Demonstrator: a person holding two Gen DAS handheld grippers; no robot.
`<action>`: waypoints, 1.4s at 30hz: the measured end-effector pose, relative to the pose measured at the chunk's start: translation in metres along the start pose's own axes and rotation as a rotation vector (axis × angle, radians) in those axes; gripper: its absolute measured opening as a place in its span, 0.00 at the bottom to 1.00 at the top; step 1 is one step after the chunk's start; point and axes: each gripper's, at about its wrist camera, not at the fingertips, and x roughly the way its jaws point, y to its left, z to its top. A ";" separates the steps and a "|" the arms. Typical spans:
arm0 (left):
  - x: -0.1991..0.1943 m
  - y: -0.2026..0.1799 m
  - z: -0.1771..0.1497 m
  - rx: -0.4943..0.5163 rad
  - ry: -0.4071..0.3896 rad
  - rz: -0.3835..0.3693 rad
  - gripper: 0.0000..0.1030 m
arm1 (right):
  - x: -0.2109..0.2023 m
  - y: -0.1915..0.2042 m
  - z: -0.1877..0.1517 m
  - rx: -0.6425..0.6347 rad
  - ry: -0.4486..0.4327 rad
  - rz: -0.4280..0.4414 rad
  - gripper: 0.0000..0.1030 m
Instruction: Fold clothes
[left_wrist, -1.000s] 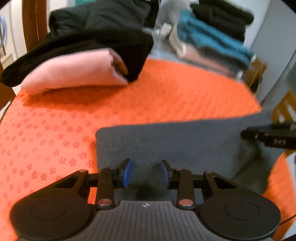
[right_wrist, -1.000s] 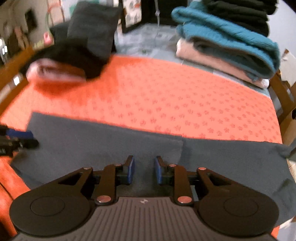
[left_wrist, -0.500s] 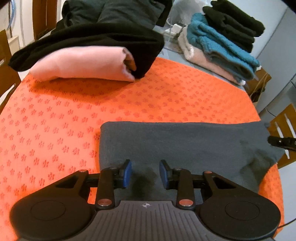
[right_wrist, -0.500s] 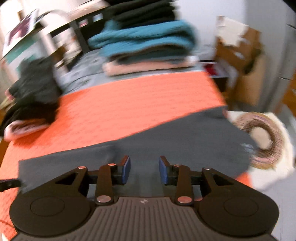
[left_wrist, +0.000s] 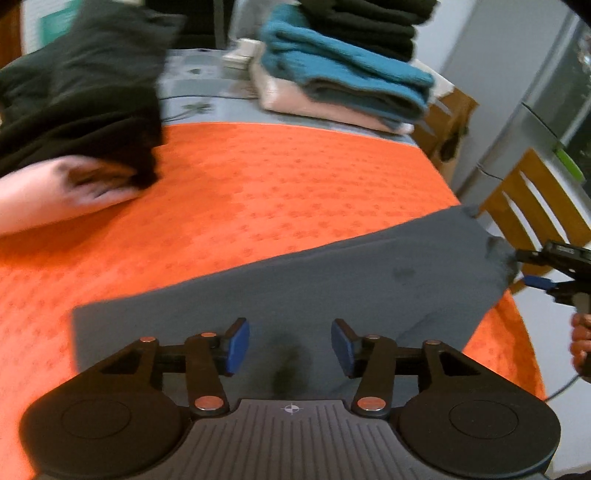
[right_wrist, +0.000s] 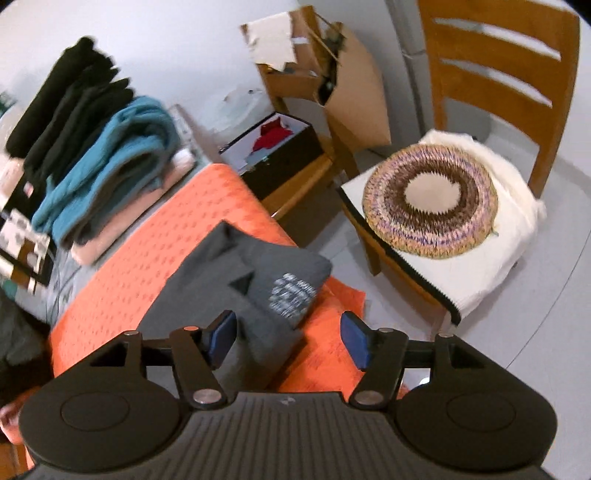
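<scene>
A grey garment (left_wrist: 332, 291) lies folded into a long strip across the orange tablecloth (left_wrist: 258, 192). My left gripper (left_wrist: 290, 347) hovers over the strip's near edge toward its left end. Its jaws are opening; the cloth lies below them and the blue pads are not pressing it. In the left wrist view my right gripper (left_wrist: 524, 269) sits at the strip's right end, a hand (left_wrist: 581, 343) behind it. Seen from the right wrist, my right gripper (right_wrist: 288, 339) stands over the garment's end (right_wrist: 236, 273) with its white print (right_wrist: 291, 295). Its jaws are opening and grip nothing.
A stack of folded teal (left_wrist: 343, 74), black and pink clothes stands at the table's back. A loose pile of black clothes (left_wrist: 81, 103) over a pink one (left_wrist: 55, 188) lies at the left. A wooden chair (right_wrist: 498, 74) with a woven round cushion (right_wrist: 430, 199) stands just past the table's corner.
Both grippers' jaws have spread wider. The right gripper has swung along the strip to its right end and rolled. The left gripper has shifted and lifted a little over the cloth.
</scene>
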 end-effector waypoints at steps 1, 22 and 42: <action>0.005 -0.007 0.005 0.024 0.004 -0.011 0.53 | 0.004 -0.002 -0.001 0.013 0.002 0.009 0.66; 0.126 -0.072 0.067 0.215 0.160 -0.133 0.30 | 0.021 0.005 0.003 0.054 -0.072 0.136 0.07; 0.010 0.059 0.046 -0.532 -0.080 -0.346 0.45 | -0.098 0.214 -0.069 -0.747 -0.196 0.394 0.07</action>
